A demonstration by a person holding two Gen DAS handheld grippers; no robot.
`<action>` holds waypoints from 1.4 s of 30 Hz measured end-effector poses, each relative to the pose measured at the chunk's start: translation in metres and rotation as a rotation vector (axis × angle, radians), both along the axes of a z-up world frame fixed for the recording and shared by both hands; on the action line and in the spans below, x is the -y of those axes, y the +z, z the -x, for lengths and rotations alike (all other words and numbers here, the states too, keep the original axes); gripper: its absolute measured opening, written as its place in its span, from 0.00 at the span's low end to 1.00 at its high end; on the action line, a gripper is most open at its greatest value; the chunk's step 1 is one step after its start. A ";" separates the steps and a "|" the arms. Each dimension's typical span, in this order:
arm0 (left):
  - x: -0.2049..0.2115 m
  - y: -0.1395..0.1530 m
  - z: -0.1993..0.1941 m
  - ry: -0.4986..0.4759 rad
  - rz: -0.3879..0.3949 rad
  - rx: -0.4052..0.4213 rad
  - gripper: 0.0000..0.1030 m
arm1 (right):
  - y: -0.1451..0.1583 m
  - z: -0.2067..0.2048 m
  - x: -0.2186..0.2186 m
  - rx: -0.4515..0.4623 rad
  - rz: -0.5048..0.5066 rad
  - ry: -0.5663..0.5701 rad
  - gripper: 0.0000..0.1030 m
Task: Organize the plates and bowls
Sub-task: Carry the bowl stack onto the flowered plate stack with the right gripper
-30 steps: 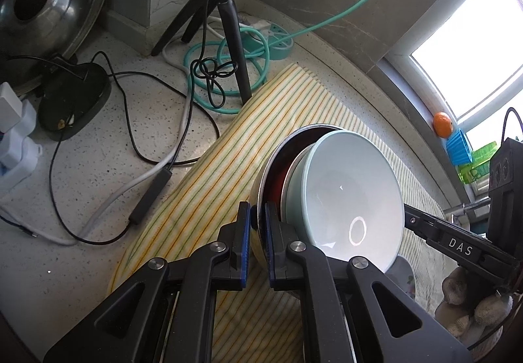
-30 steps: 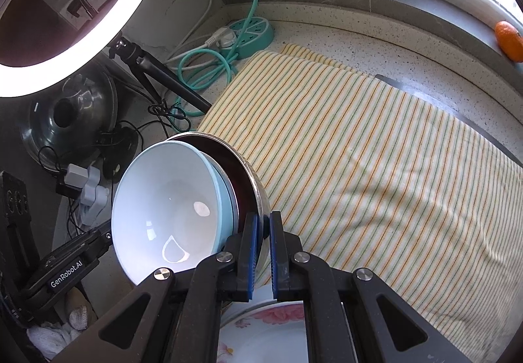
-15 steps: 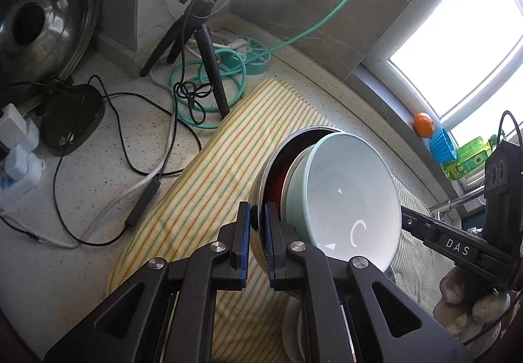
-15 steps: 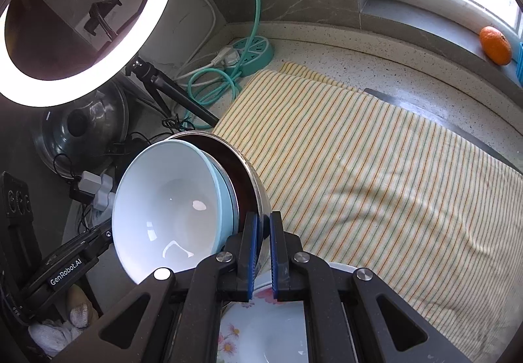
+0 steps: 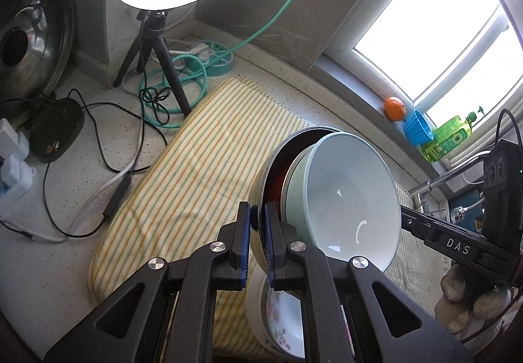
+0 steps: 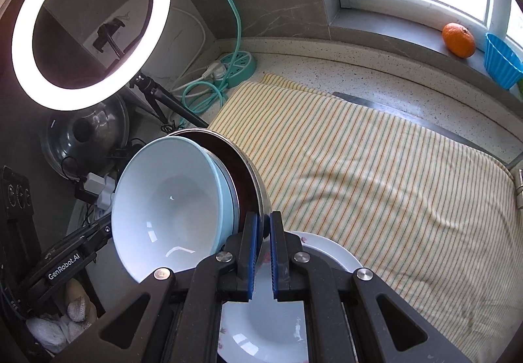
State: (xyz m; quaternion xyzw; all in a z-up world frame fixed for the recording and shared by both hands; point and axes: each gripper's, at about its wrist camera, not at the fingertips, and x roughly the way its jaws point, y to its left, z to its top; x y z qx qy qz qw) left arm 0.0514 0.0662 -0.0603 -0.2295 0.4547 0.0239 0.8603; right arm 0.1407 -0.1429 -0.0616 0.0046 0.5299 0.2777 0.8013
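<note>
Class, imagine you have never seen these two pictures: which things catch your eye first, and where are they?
A pale blue ceramic bowl nested in a steel bowl sits centre frame, the steel rim pinched by the left claw and right claw from opposite sides, above a flowered white plate. A glowing white ring light hangs at the upper left, over a striped yellow cloth.

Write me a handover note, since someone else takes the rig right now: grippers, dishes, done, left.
Left gripper: jaws shut on the steel bowl rim.
Right gripper: jaws shut on the opposite rim.
The pale blue bowl sits nested inside it; both are held tilted in the air above the striped cloth.
A flowered plate lies below.
Done: bowls nested and lifted.
Left: set the stack down, likely on the plate or cloth.
</note>
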 end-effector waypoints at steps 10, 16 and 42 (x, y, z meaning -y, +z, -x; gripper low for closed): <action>0.033 -0.006 0.009 -0.057 0.011 -0.030 0.06 | 0.001 0.019 0.041 0.004 -0.006 -0.046 0.07; 0.050 -0.011 0.012 -0.094 0.003 -0.049 0.06 | -0.008 0.030 0.061 -0.018 -0.006 -0.072 0.07; 0.075 -0.029 0.020 -0.132 -0.022 -0.115 0.06 | -0.045 0.061 0.098 -0.101 -0.008 -0.102 0.08</action>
